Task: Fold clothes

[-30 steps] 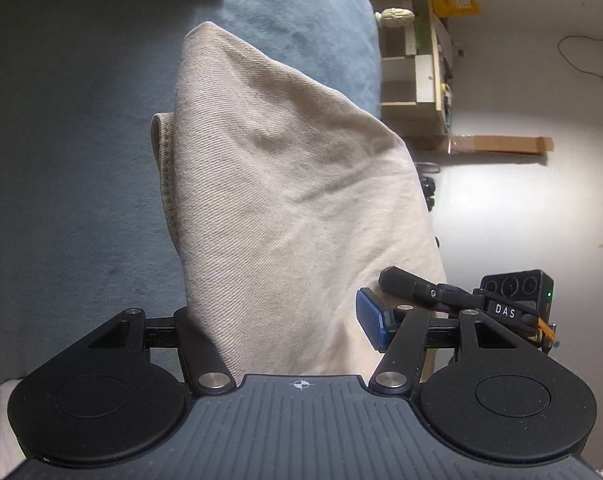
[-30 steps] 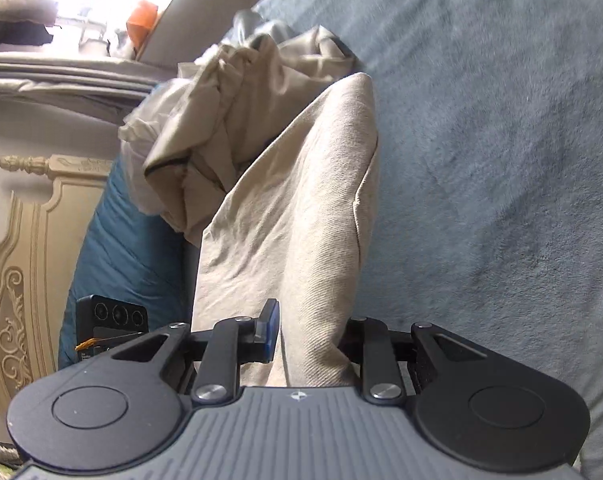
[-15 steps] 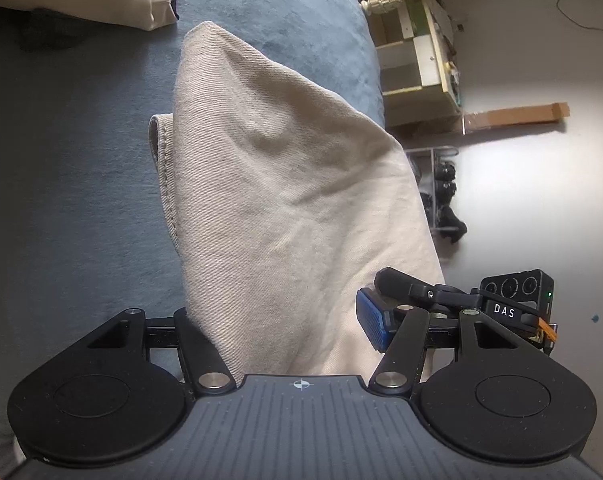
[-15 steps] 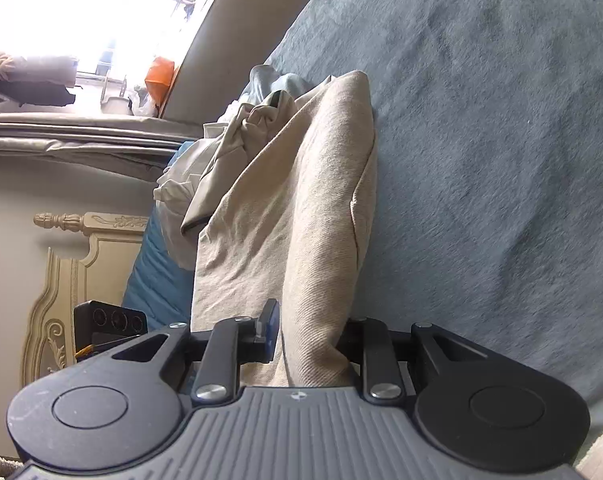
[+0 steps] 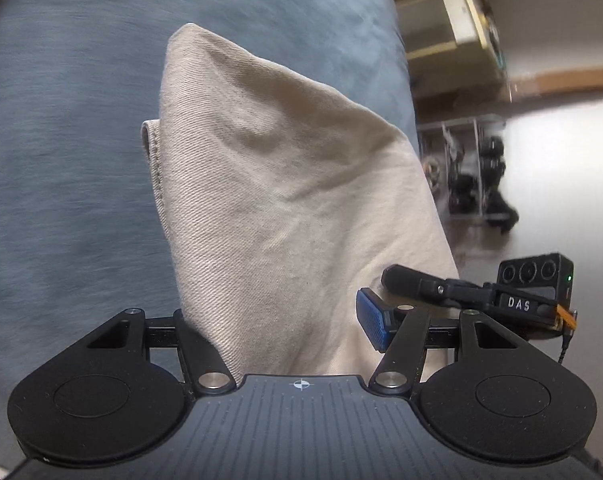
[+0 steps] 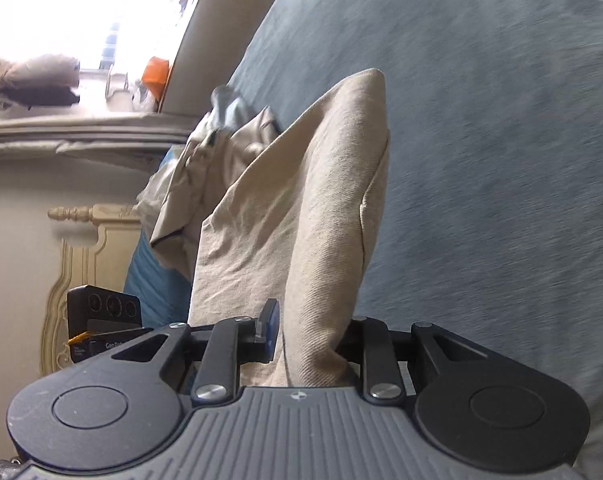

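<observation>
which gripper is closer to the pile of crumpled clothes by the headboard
Right. The right gripper, clamped on the beige garment, faces the crumpled pile just beyond it. The left gripper faces away; no pile shows in its view.

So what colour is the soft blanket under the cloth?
Blue-grey plush blanket, clearest in the left wrist view.

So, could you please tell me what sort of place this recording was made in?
Most likely a bedroom at home. A blue bedspread lies under the beige garment, a carved cream headboard stands beside it, and a pile of clothes waits near a bright window.
</observation>
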Motion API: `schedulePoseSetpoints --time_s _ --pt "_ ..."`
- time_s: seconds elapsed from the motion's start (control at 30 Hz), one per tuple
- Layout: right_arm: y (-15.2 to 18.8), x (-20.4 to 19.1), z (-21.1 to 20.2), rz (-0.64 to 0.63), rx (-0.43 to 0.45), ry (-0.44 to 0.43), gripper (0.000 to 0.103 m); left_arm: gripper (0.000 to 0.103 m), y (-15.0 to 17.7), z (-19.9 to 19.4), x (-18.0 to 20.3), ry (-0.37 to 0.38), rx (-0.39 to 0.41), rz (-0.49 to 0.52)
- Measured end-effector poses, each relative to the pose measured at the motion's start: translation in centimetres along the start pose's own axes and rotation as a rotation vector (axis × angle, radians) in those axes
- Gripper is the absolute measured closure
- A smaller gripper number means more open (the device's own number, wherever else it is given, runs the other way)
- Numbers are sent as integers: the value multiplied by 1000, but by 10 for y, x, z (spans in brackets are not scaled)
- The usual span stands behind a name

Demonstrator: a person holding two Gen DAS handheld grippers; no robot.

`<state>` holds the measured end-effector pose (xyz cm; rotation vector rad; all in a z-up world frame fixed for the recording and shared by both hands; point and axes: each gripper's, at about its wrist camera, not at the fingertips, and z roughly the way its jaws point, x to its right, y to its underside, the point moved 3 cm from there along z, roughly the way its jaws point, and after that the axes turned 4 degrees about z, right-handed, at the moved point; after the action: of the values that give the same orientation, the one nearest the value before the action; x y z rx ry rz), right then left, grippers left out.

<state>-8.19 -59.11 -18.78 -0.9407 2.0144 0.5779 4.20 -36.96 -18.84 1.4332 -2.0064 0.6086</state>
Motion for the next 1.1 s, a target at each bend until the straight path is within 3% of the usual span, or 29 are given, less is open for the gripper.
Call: schedulePoseSetpoints --time_s 0.17,0.3,0.5,0.8,0.9,0.93,0.97,1.0,1.07,1.1 --pt "-50 80 -70 -4 77 74 77 43 -31 103 51 30 -38 46" --pt "-103 122 -117 -49 145 145 77 43 -55 179 89 51 -62 81" --pt "-179 144 -166 -195 185 235 78 43 -75 224 121 59 -27 119" --pt "-232 175 -197 -330 198 291 78 42 -104 289 166 65 23 172" --pt "-246 198 -196 -357 198 331 77 26 -99 307 151 13 23 150" --pt "-249 209 -191 -360 198 358 73 17 -96 311 142 -16 19 143" --pt "-252 221 -182 -339 205 418 60 19 -93 314 132 -45 15 136" --pt "-254 234 -177 -309 215 482 54 20 -92 314 125 -46 18 124" --pt "-253 248 -176 -279 270 501 43 18 -91 303 113 9 33 90" --pt "-252 254 -176 -266 300 503 43 18 -92 297 109 20 43 80"
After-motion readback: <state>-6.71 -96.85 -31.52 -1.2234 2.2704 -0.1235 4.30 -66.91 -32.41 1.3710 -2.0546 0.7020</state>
